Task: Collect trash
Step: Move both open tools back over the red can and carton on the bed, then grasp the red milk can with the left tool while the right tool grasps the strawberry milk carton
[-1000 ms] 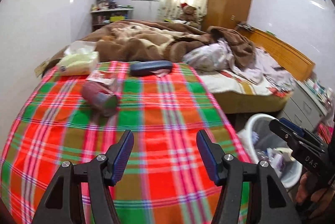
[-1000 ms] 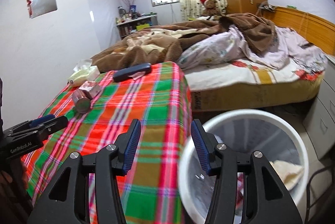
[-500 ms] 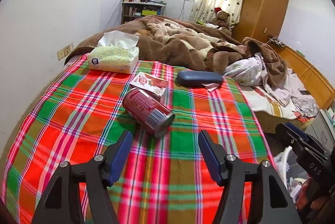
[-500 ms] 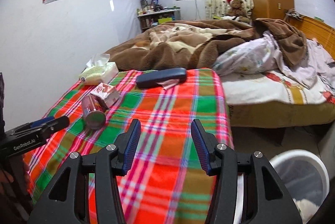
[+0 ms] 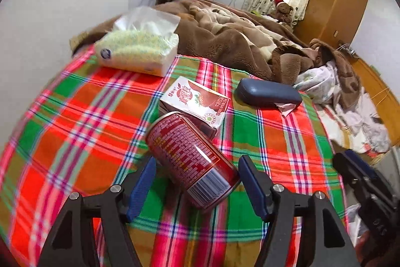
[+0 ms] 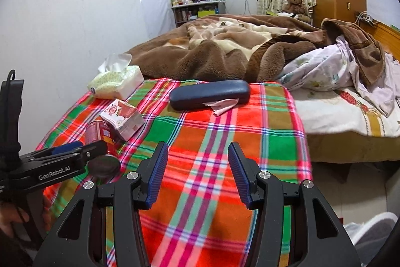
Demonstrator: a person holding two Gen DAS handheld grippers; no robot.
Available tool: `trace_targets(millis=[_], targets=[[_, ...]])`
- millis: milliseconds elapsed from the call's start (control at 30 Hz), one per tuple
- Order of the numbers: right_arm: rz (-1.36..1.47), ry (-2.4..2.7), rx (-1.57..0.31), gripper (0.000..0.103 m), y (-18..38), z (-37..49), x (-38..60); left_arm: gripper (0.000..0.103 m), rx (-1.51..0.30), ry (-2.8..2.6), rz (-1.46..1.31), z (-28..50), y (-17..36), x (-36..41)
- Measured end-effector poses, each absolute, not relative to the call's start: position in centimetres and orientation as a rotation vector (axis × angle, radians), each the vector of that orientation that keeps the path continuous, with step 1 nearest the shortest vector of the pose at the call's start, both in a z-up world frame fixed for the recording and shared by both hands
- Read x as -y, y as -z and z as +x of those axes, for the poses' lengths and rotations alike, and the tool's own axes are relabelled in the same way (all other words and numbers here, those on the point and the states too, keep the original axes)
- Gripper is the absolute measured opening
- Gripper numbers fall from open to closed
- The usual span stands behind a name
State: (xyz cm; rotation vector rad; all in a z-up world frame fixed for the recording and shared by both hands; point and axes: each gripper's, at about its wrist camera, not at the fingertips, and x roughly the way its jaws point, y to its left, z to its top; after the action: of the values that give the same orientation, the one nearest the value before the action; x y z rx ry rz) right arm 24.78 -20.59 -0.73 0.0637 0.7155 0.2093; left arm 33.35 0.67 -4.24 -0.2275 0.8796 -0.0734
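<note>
A red drink can (image 5: 190, 159) lies on its side on the plaid blanket (image 5: 75, 117). My left gripper (image 5: 197, 182) straddles the can's near end with its jaws opening, and the pads do not press on it. A red and white juice carton (image 5: 197, 99) rests right behind the can. Farther back a pink paper scrap (image 5: 285, 108) sticks out from under a dark blue glasses case (image 5: 268, 93). My right gripper (image 6: 197, 167) hangs open over the blanket's near part with nothing between its fingers. The can (image 6: 100, 134) and the left gripper (image 6: 82, 149) are at its left.
A tissue pack (image 5: 137, 52) sits at the blanket's far left by the wall. A rumpled brown cover (image 6: 225, 54) and pale bedding (image 6: 325, 67) fill the bed behind. The waste bin's pale rim (image 6: 375, 222) shows at floor level, lower right.
Both views have swung away from the bin toward the bed. My left gripper has come forward and down over the can, which now lies between its fingers, and its jaws stand a little wider.
</note>
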Motion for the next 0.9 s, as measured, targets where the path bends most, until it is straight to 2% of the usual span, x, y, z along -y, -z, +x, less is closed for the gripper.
trace_targets(millis=[333,400,467,500,800,867,900], targets=[[0.049,-0.26,-0.744,0.051,1.3,27.3,16.7,0.068,-0.902,0.032,-0.212,34.3,5.9,-4.1],[0.051,-0.284,-0.742,0.051,1.4,27.8,16.0,0.066,-0.88,0.036,-0.213,34.4,5.7,-5.0],[0.048,-0.304,-0.746,0.052,1.4,28.2,15.2,0.057,-0.893,0.049,-0.23,34.8,5.9,-6.0],[0.045,-0.31,-0.746,0.051,1.4,28.4,14.9,0.056,-0.897,0.045,-0.241,35.0,6.0,-6.5],[0.001,-0.418,-0.747,0.052,1.5,29.8,10.9,0.055,-0.88,-0.009,-0.221,35.1,5.9,-10.0],[0.009,-0.436,-0.757,0.065,1.7,30.2,10.2,0.056,-0.886,-0.01,-0.241,35.3,6.0,-11.0],[0.011,-0.443,-0.761,0.067,1.8,30.4,9.8,0.056,-0.887,-0.016,-0.248,35.3,6.0,-11.6]])
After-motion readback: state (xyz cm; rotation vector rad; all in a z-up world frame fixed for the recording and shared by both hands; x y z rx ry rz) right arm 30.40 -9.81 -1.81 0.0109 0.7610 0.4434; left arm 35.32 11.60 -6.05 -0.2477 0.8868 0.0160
